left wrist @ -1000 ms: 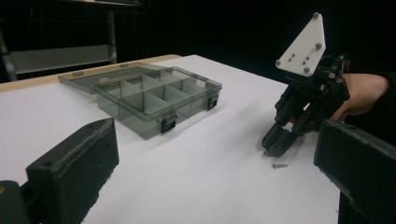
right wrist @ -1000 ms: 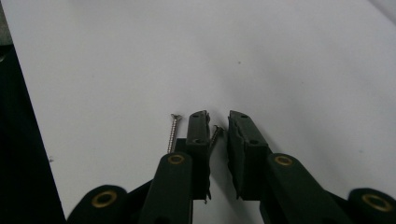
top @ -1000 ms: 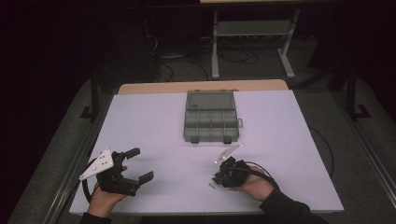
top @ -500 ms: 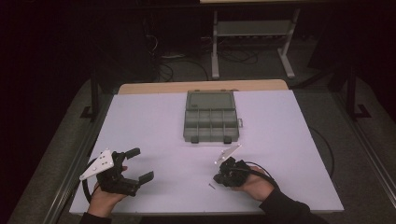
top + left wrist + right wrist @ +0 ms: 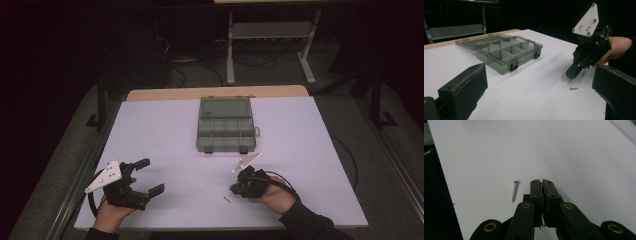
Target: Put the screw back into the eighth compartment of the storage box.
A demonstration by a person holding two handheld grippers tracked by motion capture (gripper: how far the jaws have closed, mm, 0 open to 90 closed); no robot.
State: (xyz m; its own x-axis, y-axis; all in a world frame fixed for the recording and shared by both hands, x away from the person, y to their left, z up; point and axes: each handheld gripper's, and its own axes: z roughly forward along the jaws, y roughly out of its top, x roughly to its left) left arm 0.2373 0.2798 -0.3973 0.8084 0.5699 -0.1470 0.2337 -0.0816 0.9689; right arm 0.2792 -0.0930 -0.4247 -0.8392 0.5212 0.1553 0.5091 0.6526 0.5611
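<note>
On the table [image 5: 165,125], one screw [image 5: 515,191].

A table [image 5: 165,130] with a plain white top and a strip of bare wood along its far edge. Toward the far middle rests a grey compartment box [image 5: 226,131], lid lying open and flat behind it. Near the front edge lies one small screw [image 5: 226,199], well apart from the box.

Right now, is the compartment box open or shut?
Open. The compartment box has its lid laid back flat on the table, and its dividers show in the left gripper view.
</note>
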